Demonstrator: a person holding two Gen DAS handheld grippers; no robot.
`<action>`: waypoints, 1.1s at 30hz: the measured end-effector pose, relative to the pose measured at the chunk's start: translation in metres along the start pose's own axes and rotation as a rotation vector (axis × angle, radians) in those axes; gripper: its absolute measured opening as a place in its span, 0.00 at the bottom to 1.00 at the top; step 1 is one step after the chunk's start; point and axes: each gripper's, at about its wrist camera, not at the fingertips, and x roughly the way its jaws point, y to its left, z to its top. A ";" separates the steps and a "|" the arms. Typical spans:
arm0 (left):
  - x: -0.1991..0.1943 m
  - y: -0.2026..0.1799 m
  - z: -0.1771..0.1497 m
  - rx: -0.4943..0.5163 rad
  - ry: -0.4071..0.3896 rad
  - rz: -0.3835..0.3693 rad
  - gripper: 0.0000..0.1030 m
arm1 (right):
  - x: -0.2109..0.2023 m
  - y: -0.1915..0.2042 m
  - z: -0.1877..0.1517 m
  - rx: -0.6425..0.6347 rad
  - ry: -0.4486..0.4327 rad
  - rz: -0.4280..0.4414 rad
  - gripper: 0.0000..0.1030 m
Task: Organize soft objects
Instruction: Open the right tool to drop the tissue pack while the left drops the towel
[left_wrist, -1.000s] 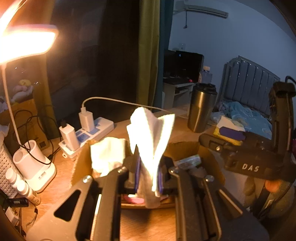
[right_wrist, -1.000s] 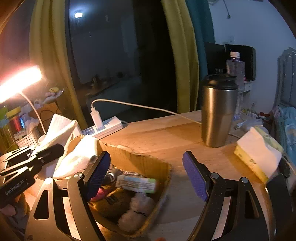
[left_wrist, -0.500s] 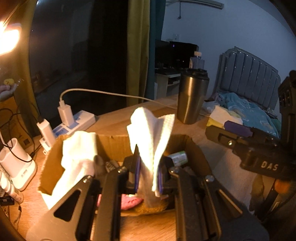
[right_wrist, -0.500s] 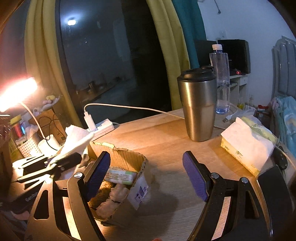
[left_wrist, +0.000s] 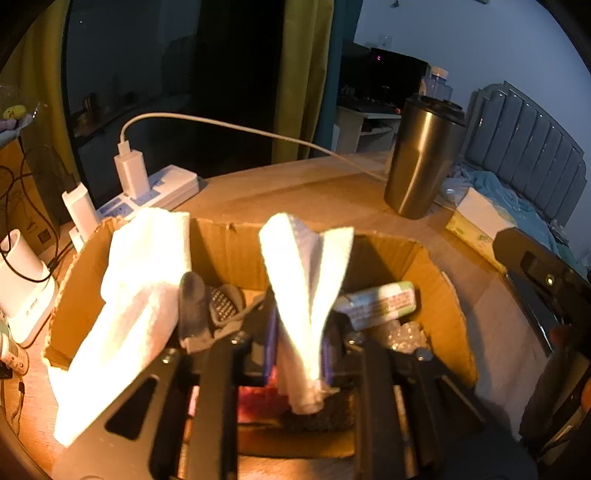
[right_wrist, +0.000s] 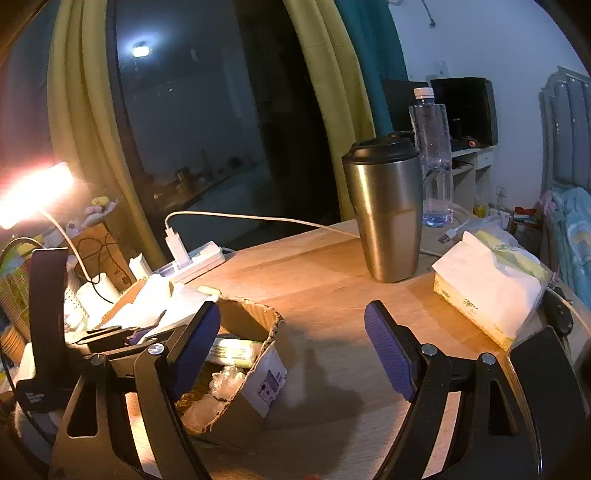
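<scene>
My left gripper (left_wrist: 297, 354) is shut on a folded white tissue (left_wrist: 306, 277) and holds it upright over the open cardboard box (left_wrist: 229, 240). A second white tissue (left_wrist: 136, 280) drapes over the box's left wall. Inside the box lie a green-white packet (left_wrist: 376, 304), a grey glove-like item (left_wrist: 221, 306), crumpled clear plastic (left_wrist: 400, 334) and something pink (left_wrist: 258, 400). My right gripper (right_wrist: 291, 349) is open and empty, to the right of the box (right_wrist: 258, 354), over the wooden table (right_wrist: 325, 280).
A steel tumbler (right_wrist: 384, 210) stands at the back of the table, a water bottle (right_wrist: 432, 158) behind it. A tissue pack (right_wrist: 487, 284) lies at the right. A power strip with chargers (left_wrist: 147, 188) and a lamp base (left_wrist: 22, 284) are at the left.
The left gripper with the tissue has moved forward and lower over the box. The right gripper has swung rightward, away from the box, which now sits further left in its view.
</scene>
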 end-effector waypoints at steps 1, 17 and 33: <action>-0.001 0.000 0.000 0.007 0.004 0.000 0.22 | 0.000 -0.001 0.000 0.002 -0.001 -0.001 0.81; -0.033 -0.002 -0.002 0.012 -0.048 -0.068 0.72 | -0.018 0.013 0.001 -0.012 -0.017 -0.028 0.81; -0.051 0.007 0.005 0.055 -0.102 0.007 0.80 | -0.044 0.036 0.006 -0.050 -0.054 -0.050 0.81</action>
